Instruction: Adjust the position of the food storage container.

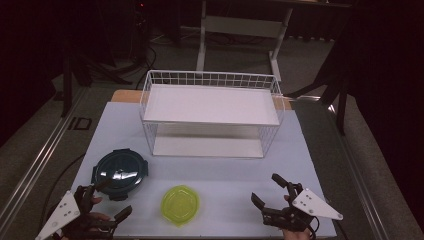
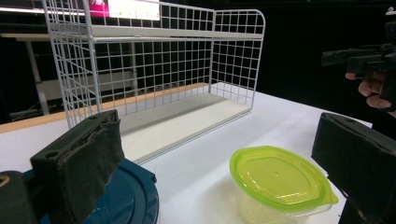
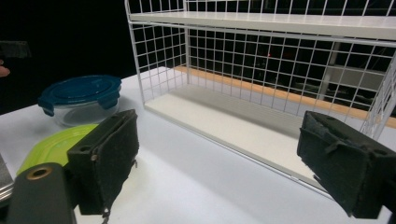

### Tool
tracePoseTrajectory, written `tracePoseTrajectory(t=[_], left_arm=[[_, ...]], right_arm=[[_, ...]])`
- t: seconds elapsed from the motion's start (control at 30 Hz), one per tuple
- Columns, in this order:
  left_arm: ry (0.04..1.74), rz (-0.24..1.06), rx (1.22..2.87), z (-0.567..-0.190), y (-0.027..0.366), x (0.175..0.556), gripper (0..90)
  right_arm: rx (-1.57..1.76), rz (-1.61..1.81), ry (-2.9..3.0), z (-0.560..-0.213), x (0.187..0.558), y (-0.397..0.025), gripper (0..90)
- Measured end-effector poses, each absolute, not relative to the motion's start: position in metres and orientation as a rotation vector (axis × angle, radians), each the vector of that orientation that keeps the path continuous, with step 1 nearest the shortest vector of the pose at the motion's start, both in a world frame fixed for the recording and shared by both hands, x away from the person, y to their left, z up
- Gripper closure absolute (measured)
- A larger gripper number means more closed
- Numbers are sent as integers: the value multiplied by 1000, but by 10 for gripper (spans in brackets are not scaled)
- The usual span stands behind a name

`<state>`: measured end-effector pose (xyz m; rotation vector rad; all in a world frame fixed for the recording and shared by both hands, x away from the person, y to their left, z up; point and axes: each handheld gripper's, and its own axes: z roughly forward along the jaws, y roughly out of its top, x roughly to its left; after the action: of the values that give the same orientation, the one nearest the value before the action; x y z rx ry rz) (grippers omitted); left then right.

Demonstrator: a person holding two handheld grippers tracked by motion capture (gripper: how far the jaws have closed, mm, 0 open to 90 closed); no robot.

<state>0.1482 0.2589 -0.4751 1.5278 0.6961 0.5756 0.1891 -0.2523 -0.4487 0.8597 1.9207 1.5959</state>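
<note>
At bottom left of high view, left claw (image 1: pixel 106 199) low over bench (image 1: pixel 225 170), jaws wide, holding nothing, hand behind it. At bottom right, right claw (image 1: pixel 267 191) likewise wide and empty. Blue-lidded round container (image 1: pixel 120 172) just beside left claw, lid on. Green-lidded container (image 1: pixel 180 205) at lower centre, between claws, lid on, contents not discernible. White wire rack (image 1: pixel 211 112) at frame centre, both shelves bare.

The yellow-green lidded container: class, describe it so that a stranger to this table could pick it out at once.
Start at the white two-shelf wire rack at the back of the white table. Come towards the near edge: two lidded containers sit there. The round clear plastic tub with a yellow-green lid is the smaller one, right of the dark-blue-lidded round container.
</note>
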Motion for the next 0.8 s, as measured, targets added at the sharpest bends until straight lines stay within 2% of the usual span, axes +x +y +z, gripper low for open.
tracePoseTrajectory(t=[0.37, 0.6, 0.7, 0.8], left_arm=[[689, 555, 1556, -477, 256, 149, 16], [685, 389, 1645, -470, 247, 150, 48], [699, 328, 1734, -470, 241, 153, 102], [724, 273, 1798, -477, 235, 156, 240]], right_arm=[[883, 1588, 1913, -445, 190, -253, 117], [927, 1594, 1908, -442, 191, -253, 117], [922, 1599, 1907, -441, 190, -253, 117], [915, 1606, 1916, -441, 190, -253, 117]])
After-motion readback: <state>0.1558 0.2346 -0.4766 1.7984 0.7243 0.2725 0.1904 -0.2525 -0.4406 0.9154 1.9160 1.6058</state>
